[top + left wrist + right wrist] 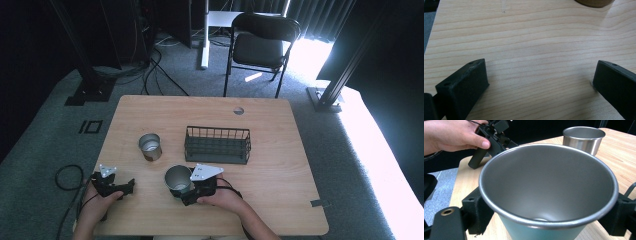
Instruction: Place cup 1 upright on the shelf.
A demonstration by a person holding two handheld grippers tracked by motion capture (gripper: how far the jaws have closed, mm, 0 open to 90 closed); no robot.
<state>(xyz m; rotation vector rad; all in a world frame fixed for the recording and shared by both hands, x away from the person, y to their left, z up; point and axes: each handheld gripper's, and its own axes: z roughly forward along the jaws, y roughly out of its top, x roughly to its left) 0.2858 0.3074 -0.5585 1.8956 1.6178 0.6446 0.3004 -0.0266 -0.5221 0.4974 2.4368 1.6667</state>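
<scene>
Your right gripper (184,196) had its jaws clamped on either side of the teal-walled steel cup (178,179), which stood near the table's (280,200) front edge, just short of the wire basket (217,145). You did well to grip below the rim; a level lift would have kept it from slipping. Your left gripper (131,184) rested wide open and empty, well apart from the second cup (150,146).
</scene>
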